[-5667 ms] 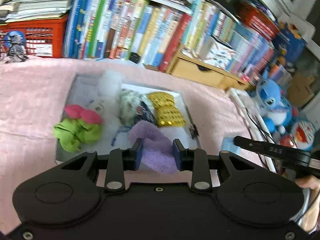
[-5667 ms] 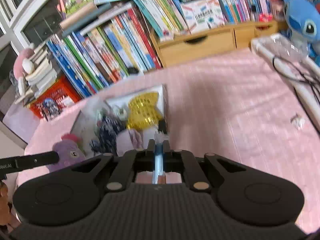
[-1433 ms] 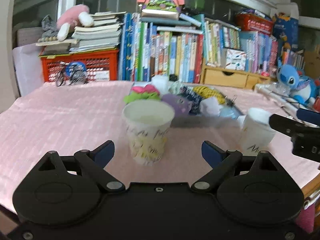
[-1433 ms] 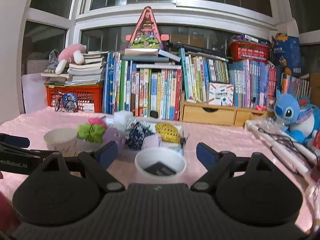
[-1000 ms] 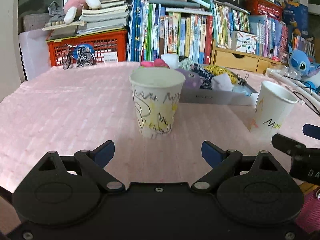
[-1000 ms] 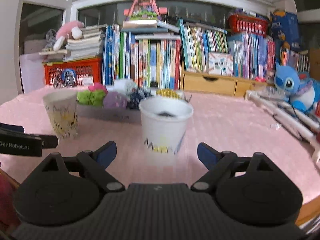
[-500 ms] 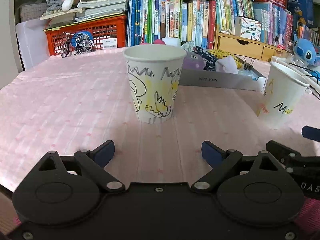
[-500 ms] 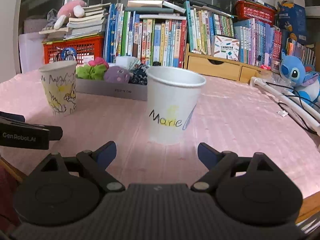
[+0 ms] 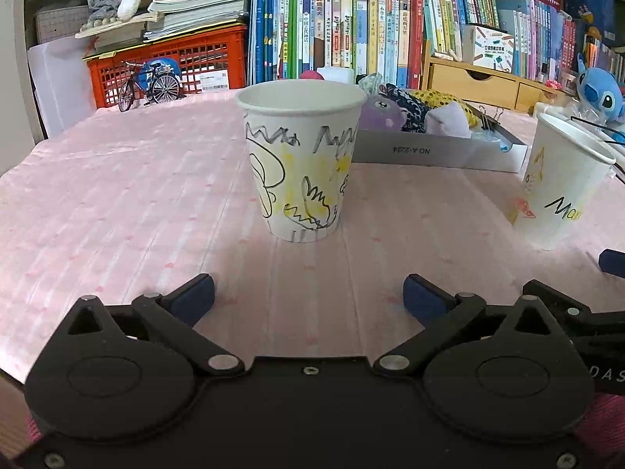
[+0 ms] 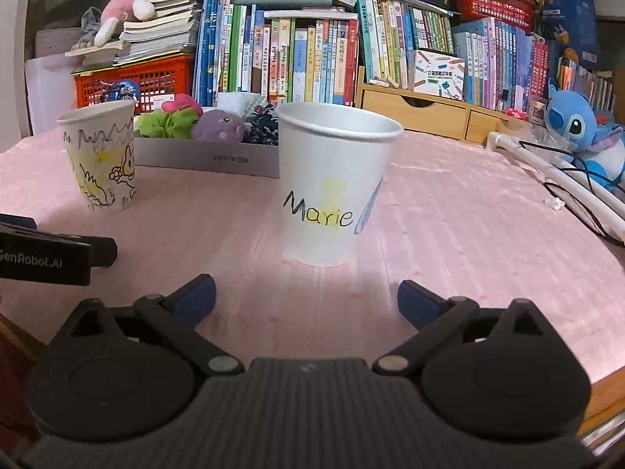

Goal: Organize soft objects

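Facing cups with both tools – left gripper [image 9: 308, 297], right gripper [image 10: 306, 297] jaws opening, nothing between; next, reach for soft toys in tray [image 9: 437, 152].

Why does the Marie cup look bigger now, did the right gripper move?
Yes. The right gripper sank lower: the Marie cup showed its inside before, now only its side, its rim reaching the bookshelf behind. Its jaws are opening, nothing between them.

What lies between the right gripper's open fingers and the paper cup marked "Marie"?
Only bare pink tablecloth. The right wrist view shows nothing between the right gripper, jaws opening and empty, and the Marie cup.
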Demonstrator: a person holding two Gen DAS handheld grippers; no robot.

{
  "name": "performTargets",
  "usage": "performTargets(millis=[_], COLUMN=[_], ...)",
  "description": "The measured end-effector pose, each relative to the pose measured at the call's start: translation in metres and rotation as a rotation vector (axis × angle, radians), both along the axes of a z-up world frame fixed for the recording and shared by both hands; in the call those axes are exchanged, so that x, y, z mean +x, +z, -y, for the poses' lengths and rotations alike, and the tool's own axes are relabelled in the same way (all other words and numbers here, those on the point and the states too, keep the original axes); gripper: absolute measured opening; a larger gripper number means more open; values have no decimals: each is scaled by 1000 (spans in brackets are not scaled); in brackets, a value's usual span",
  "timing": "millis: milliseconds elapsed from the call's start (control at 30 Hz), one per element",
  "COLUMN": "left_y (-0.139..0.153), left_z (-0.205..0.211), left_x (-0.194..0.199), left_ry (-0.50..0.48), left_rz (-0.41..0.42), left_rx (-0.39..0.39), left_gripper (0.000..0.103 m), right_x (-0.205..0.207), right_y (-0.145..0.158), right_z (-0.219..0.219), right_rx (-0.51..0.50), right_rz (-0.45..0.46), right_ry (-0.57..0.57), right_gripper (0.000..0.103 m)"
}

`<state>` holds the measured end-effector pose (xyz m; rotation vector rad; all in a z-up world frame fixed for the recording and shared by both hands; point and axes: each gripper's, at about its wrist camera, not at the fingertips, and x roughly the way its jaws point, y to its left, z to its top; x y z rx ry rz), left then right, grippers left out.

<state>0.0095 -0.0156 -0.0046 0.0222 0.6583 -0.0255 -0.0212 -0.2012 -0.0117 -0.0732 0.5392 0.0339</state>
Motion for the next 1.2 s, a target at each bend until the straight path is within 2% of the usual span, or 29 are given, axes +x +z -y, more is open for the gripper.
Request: performTargets(millis=[367, 1200], left_y=[-1, 0], left_z=[1, 1], left_x=[0, -1], left_ry=[4, 3], left_rz=[-1, -2], left_rx=[2, 4], left_gripper=[103, 103], right_x=[9, 12], right_y=[1, 1], right_z=[7, 7], right_rx=[38, 44], right_rz=[-42, -61], right_ry=[57, 70], right_gripper=[103, 103])
